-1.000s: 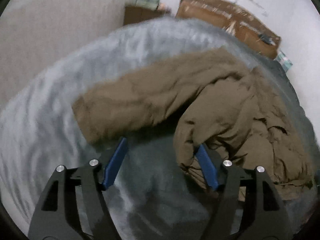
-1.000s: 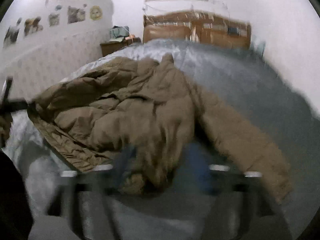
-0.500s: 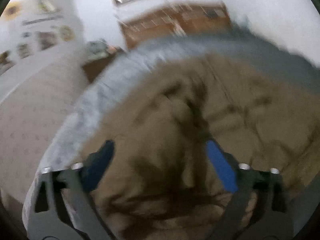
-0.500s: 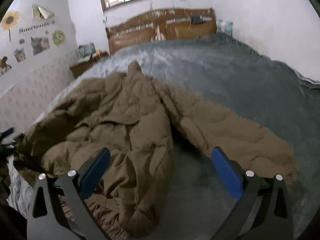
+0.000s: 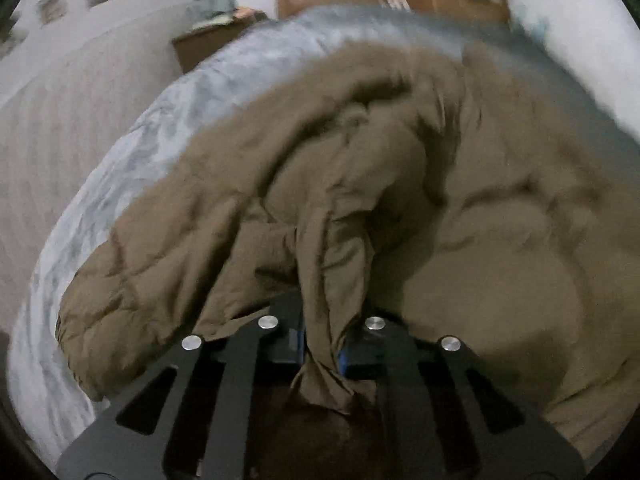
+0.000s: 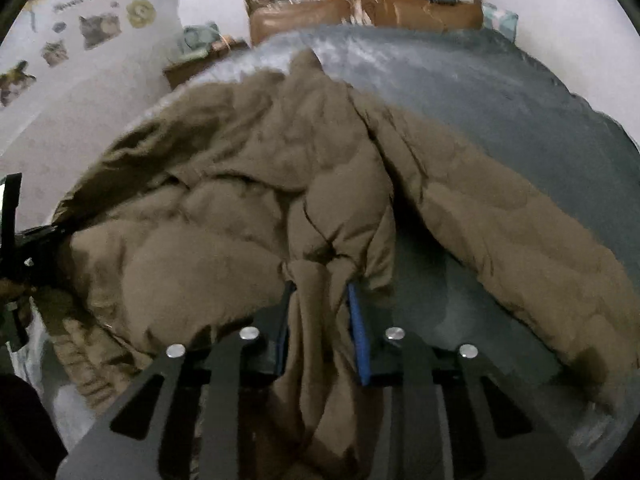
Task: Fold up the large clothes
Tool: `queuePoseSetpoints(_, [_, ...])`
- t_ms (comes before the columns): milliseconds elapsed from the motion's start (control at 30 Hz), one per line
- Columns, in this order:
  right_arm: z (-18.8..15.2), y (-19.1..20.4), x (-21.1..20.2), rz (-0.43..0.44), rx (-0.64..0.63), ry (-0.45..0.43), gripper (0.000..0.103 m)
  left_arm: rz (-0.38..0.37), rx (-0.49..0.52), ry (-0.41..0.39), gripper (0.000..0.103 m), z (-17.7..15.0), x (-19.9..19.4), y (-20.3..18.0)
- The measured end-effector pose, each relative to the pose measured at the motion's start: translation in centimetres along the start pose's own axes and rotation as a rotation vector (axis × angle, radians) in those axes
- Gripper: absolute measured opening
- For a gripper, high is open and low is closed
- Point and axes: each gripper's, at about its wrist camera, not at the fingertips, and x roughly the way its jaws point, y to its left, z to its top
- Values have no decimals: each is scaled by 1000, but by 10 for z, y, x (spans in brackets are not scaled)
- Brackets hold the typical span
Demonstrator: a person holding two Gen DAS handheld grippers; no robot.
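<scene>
Both the left gripper (image 5: 322,344) and right gripper (image 6: 320,328), wide open a moment ago, are closing on bunched jacket (image 6: 224,208) hem at bottom centre, ready for lifting.

Brown padded coat (image 6: 224,216), crumpled on grey bed (image 6: 520,112); one sleeve spread rightward. Right gripper (image 6: 320,320) closing, a bunched fold pinched between its blue fingers (image 6: 357,332). Wooden headboard (image 6: 360,4) behind.

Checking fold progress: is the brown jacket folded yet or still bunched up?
Still bunched: the brown jacket lies crumpled on the bed, one sleeve sprawled aside.
</scene>
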Motion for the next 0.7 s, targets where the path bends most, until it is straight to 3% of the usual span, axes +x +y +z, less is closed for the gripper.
queuePoseSetpoints(133, [-2, 13, -19, 70, -65, -68, 26, 18, -103, -76, 8, -7, -31, 28])
queuePoseSetpoints(233, [-7, 26, -27, 104, -123, -73, 21, -34, -251, -56, 9, -24, -36, 56])
queuePoseSetpoints(300, [-12, 29, -29, 153, -137, -44, 18, -55, -314, -5, 12, -37, -33, 74])
queuePoseSetpoints(367, [-24, 36, -17, 190, -168, 70, 17, -50, -326, 75, 16, -44, -3, 71])
queuePoseSetpoints(433, [-34, 45, -8, 140, -231, 138, 18, 17, -255, 176, 24, -54, 19, 63])
queuePoseSetpoints(467, [-35, 47, -9, 119, -243, 130, 20, 47, -193, 205, 26, -55, 24, 55])
queuePoseSetpoints(500, [-32, 45, -12, 107, -230, 111, 38, 84, -124, 203, 28, -54, 23, 42])
queuePoseSetpoints(533, [-26, 39, -19, 88, -189, 73, 70, 100, -93, 176, 31, -52, 16, 34])
queuePoseSetpoints(567, [-24, 34, -23, 80, -159, 50, 81, 91, -87, 137, 36, -51, 6, 31])
queuePoseSetpoints(600, [-20, 24, -31, 53, -108, 12, 89, 65, -92, 99, 54, -47, -5, 28])
queuePoseSetpoints(633, [-18, 17, -34, 28, -76, -7, 89, 42, -104, 24, 84, -42, -21, 26])
queuePoseSetpoints(667, [-17, 13, -34, 15, -57, -3, 89, 65, -115, -49, 97, -38, -34, 24])
queuePoseSetpoints(700, [-17, 9, -29, 3, -38, 19, 89, 105, -128, -111, 100, -34, -44, 22])
